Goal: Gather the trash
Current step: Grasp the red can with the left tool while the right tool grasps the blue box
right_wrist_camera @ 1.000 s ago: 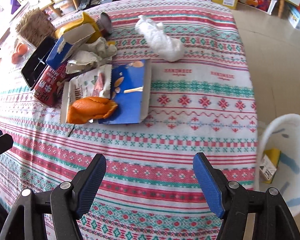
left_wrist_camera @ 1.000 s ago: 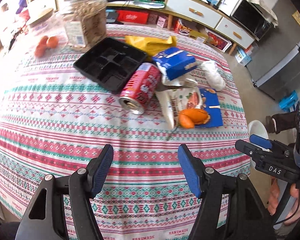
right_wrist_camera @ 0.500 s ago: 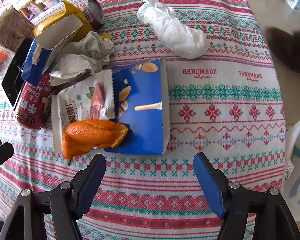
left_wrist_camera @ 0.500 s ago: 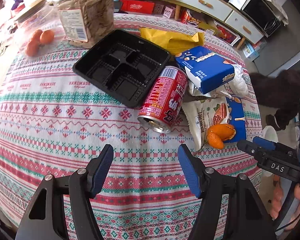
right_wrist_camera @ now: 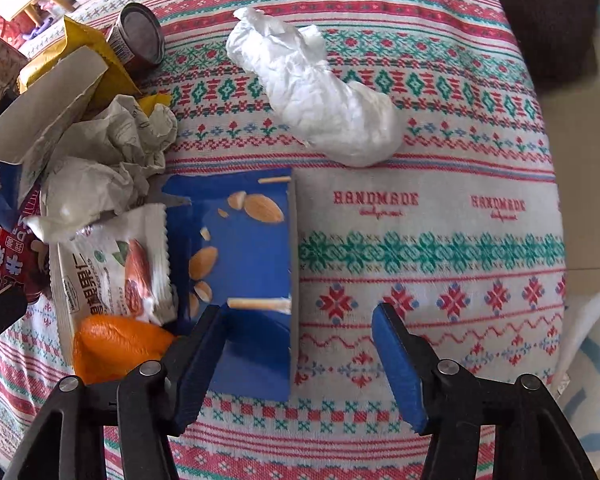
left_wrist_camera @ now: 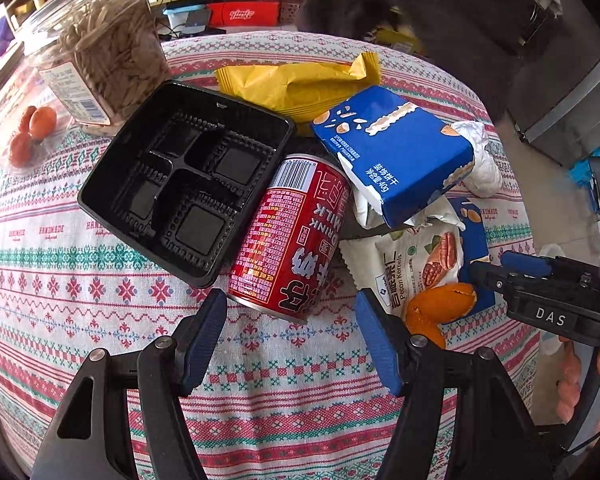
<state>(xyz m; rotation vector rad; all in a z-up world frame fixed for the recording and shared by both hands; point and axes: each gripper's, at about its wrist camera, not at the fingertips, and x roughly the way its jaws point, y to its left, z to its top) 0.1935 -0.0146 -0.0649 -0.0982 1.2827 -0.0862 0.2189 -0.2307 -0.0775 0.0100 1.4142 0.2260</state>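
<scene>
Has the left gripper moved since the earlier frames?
Yes. The left gripper has come forward and down toward the red can, which now lies just ahead of its open jaws.

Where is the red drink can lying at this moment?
In the left wrist view the red drink can lies on its side at the centre, between the black plastic tray and the pecan kernels packet, under the blue biscuit box.

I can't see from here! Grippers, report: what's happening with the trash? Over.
Left gripper open above red can. Right gripper open, jaws just narrowing over flat blue box. Nothing held. Orange peel beside it.
</scene>
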